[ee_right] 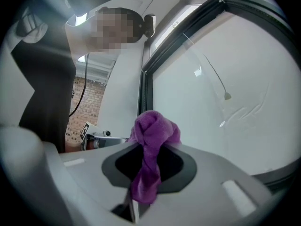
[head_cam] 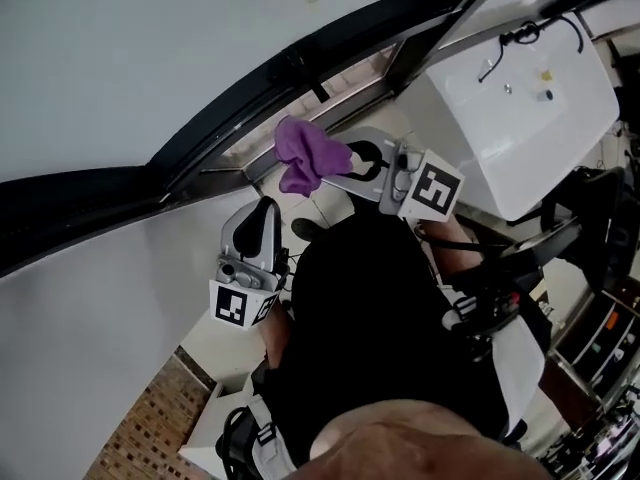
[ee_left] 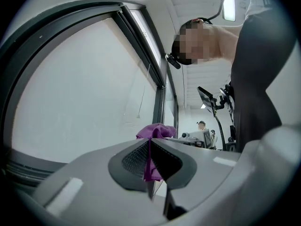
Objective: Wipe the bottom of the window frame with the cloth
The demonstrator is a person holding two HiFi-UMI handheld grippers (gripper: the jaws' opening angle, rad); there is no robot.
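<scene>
The right claw (ee_right: 151, 147) is pressed together on the cloth (ee_right: 153, 131). A purple lump bulges above its tips, and a narrower tail hangs between the dark pads toward the camera, so in the right gripper view the cloth's long axis runs top to bottom. The left claw (ee_left: 149, 144) is all but closed, with only a slit between its pads. A thin purple strip sits in that slit and joins a lump of cloth (ee_left: 158, 131) at the tips, so it looks pinched there too. In the head view the cloth (head_cam: 308, 153) sits at centre, slightly above the middle, and bunches out leftward from the right claw (head_cam: 348, 160). The left claw (head_cam: 268, 208) points up at it from just below and to the left. The cloth lies close beside the bottom rail of the dark frame (head_cam: 240, 93), which slants from lower left to upper right. Whether cloth and rail touch cannot be told. The pale pane (head_cam: 120, 58) fills the upper left. In the right gripper view a thin cord (ee_right: 211, 74) with a small end weight hangs in front of the pane, to the right of the cloth. At upper right of the head view stands a white bench (head_cam: 560, 138) with a black cable on it. The person's dark top (head_cam: 390, 328) fills the lower middle, and a brick wall (head_cam: 150, 418) shows at lower left.
</scene>
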